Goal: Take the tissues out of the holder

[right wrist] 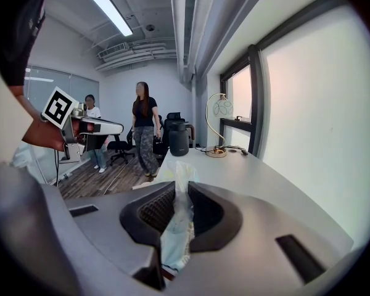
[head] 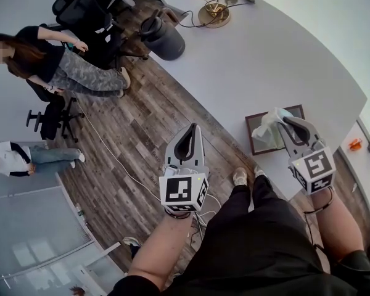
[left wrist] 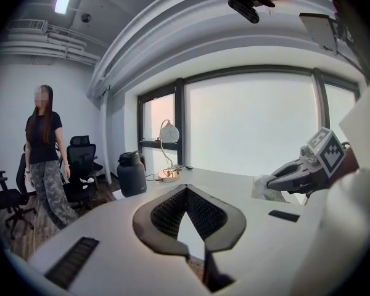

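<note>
Tissue (right wrist: 174, 227) pinched in right gripper's (head: 285, 121) fingers, not yet clear of the tissue holder (head: 251, 137) at three o'clock; left gripper's (head: 193, 128) fingers closed, empty.

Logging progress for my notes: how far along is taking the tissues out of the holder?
Done: the right hand-held gripper is shut on a tissue. In hand: that tissue hangs over the holder, not clearly free. Remaining: pulling it clear, plus any more inside; the left hand-held gripper is shut, empty.
</note>
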`<state>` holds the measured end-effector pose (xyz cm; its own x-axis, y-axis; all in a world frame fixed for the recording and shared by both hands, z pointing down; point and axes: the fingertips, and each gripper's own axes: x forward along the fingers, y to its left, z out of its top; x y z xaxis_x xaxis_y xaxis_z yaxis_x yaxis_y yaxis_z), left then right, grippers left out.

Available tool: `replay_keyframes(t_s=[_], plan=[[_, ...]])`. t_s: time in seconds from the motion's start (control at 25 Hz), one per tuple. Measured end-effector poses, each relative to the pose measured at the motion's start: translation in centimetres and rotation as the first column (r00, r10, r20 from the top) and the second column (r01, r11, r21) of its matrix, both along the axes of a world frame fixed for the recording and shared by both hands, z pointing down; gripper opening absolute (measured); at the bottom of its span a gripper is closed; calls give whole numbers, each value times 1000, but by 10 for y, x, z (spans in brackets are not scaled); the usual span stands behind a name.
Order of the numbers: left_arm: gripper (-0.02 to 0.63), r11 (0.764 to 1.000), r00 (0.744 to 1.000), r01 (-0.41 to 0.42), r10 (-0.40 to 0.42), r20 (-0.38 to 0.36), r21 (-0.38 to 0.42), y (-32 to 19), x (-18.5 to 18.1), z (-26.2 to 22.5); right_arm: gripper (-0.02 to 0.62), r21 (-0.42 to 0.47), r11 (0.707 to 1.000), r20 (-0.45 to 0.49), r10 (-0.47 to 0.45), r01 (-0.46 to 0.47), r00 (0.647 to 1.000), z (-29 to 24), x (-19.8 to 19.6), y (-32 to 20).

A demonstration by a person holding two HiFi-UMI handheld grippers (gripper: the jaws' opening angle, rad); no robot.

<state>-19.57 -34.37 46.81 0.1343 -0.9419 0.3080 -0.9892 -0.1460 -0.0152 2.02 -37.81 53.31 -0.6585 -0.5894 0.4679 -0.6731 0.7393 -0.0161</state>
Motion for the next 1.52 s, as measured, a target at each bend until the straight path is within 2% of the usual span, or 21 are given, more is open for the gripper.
replay_keyframes(t_s=[0.32,0.84,1.12,1.52], plan=[[5,999,1000,12,-12,7,47,3,-6,-28,57,23,1000,40,17,-18,999,-33,-1,0],[5,989,1000,-4,2,11,151,-8,6,-72,57,104,994,66,38,-44,997,-79,11,-11],[5,979,999,-15,7,41,205,-13,9,-105,55,148,987,95,56,-69,994,-108,21,-19],[5,958,999,-12,-1,44,288,-13,12,-149,55,228,971,114,48,-74,992,-155,29,-16]])
